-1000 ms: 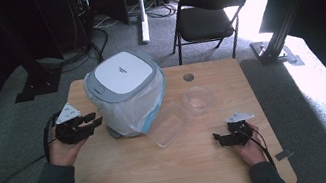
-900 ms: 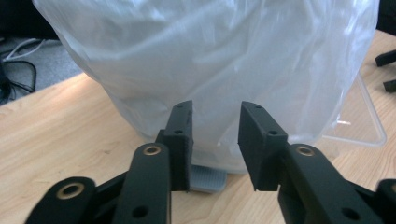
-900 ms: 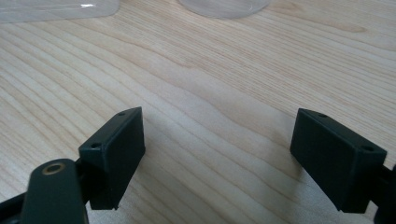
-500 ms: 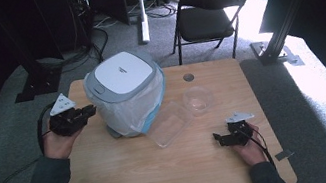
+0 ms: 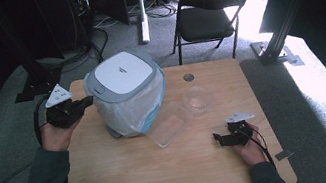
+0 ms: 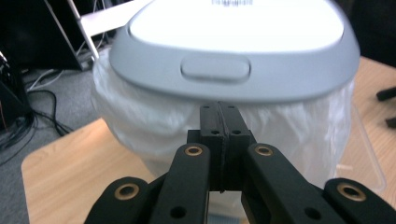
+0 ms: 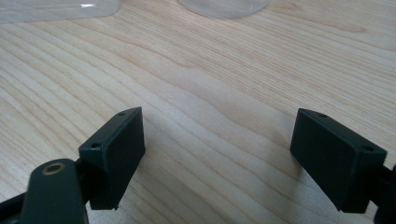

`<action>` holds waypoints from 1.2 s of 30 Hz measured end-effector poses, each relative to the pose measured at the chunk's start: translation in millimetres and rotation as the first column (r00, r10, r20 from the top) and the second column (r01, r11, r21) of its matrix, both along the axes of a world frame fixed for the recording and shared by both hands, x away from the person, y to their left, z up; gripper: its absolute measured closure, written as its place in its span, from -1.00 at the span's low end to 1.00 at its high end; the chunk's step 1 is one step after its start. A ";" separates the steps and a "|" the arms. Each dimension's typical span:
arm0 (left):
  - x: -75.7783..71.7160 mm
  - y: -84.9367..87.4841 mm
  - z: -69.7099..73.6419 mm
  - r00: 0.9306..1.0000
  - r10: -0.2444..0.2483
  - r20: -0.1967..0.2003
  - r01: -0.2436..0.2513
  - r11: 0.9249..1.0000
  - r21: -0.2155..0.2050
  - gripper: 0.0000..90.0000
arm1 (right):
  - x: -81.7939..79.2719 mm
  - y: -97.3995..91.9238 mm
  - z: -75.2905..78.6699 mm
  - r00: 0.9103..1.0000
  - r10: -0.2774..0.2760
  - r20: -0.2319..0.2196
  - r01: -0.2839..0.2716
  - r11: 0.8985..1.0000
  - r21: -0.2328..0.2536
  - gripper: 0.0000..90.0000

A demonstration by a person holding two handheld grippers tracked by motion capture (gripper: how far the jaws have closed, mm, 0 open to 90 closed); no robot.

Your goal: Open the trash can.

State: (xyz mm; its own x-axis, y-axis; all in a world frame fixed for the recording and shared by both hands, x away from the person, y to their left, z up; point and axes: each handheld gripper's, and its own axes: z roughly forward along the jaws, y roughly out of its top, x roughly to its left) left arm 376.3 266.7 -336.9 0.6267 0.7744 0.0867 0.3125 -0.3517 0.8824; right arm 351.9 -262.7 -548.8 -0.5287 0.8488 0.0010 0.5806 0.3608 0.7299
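At the worktop's [image 5: 130, 178] left end, a lidded bin [image 5: 126, 94] lined with a plastic bag. Left gripper [image 5: 85, 101] just closed on nothing, jaws touching, tips just beside the lid's [image 6: 233, 42] rim under its button [image 6: 215, 70]. Right gripper [image 7: 219, 154] wide open over bare wood.
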 end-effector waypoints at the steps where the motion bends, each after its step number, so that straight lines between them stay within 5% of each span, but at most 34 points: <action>1: 1.0 -0.7 3.1 1.000 0.000 0.005 0.000 1.000 -0.004 1.00 | 0.0 0.0 0.0 1.000 0.000 0.000 0.000 1.000 0.000 -0.63; 7: 8.0 -8.0 14.4 1.000 -0.005 0.030 0.005 1.000 -0.029 1.00 | 0.0 0.0 0.0 1.000 0.000 0.000 0.000 1.000 0.000 -0.63; 19: 26.1 -15.6 9.9 1.000 -0.016 0.009 0.016 0.998 -0.066 1.00 | 0.0 0.0 0.0 1.000 0.000 0.000 0.000 1.000 0.000 -0.63; 33: 25.1 -11.2 8.5 1.000 0.000 0.006 0.000 0.999 -0.039 1.00 | 0.1 -0.1 0.0 1.000 0.002 0.000 -0.002 1.000 -0.001 -0.63; 36: 24.1 -8.1 7.6 1.000 0.000 0.006 0.001 0.998 -0.056 0.78 | 0.0 -0.1 0.1 1.000 0.000 0.000 0.000 1.000 0.000 -0.63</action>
State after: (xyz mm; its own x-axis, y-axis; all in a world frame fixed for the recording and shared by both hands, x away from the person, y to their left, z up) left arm 400.4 258.6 -329.2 0.6267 0.7778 0.0473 0.3071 -0.3023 0.9024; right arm 351.9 -262.8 -548.7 -0.5291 0.8486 0.0007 0.5806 0.3614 0.7296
